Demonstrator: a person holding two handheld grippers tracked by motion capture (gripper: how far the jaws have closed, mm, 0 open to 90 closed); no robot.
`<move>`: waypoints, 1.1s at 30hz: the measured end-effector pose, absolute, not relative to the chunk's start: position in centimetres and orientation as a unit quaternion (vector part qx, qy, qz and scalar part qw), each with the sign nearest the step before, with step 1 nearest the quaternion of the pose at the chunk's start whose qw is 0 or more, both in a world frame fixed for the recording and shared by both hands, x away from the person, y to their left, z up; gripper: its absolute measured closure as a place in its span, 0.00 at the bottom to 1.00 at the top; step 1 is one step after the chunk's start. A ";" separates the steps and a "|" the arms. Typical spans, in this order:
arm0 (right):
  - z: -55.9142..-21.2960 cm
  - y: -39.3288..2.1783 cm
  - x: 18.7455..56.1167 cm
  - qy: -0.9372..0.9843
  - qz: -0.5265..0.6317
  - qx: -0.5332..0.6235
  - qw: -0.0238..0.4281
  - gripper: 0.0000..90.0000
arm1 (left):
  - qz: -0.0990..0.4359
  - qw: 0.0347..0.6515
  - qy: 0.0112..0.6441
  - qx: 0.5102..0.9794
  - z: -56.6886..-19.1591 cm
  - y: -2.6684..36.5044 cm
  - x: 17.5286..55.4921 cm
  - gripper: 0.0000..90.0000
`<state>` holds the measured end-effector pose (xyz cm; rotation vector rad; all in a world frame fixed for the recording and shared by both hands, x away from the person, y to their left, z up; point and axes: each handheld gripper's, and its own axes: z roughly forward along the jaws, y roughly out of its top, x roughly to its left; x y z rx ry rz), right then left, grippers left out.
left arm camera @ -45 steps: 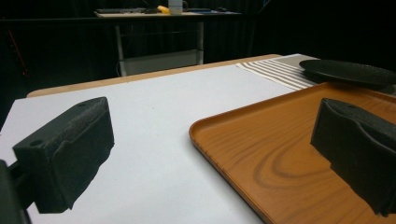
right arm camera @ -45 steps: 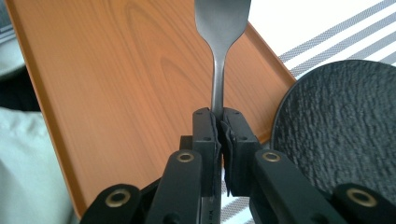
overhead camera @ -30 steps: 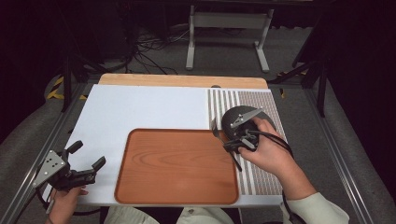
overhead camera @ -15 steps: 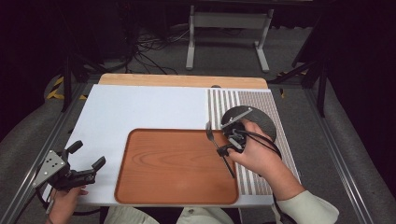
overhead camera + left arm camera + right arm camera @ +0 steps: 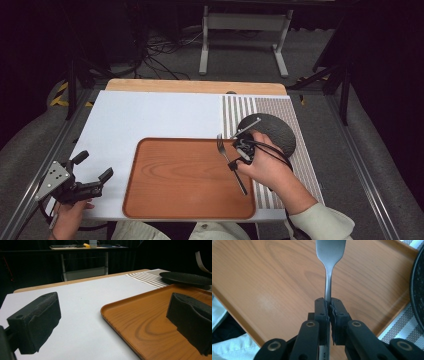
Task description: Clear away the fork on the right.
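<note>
Right gripper (image 5: 233, 165): it is being held over the right part of the tray, near the tray's right edge; its jaws are being pressed together on the handle of a fork, as is being shown plainly in the right gripper view (image 5: 329, 308).
Fork (image 5: 229, 159): it is being pinched partway along its metal handle (the tines are being cut off by the top edge of the right gripper view), with its tined end being pointed toward the far side of the tray and its handle end being angled back toward the person; in the right gripper view (image 5: 329, 262) its neck is being seen over the wood grain.
Left gripper (image 5: 92, 172): it is being held at the near left corner of the table, well apart from the fork; its jaws are being kept spread, with nothing between the foam pads (image 5: 37, 320).
Wooden tray (image 5: 170, 195): it is being rested on the white table surface (image 5: 145, 117), toward the near edge.
Dark round plate (image 5: 277, 131): it is being rested on the striped placemat (image 5: 240, 107), just beside the tray's far right corner.
Right hand (image 5: 265, 167): it is being wrapped around the right gripper (a pale sleeve is being seen at the wrist).
</note>
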<state>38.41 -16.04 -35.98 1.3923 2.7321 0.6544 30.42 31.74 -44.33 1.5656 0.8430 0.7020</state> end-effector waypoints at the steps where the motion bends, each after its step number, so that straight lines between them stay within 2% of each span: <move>1: -36.1 -16.0 38.5 0.870 0.205 0.448 0.000 0.94 | 0.300 0.577 0.360 0.669 -44.3 31.7 30.4 0.00; 33: -40.5 -14.1 39.9 0.859 0.140 0.490 -0.046 0.94 | 0.299 0.578 0.360 0.669 -44.3 31.8 30.4 0.00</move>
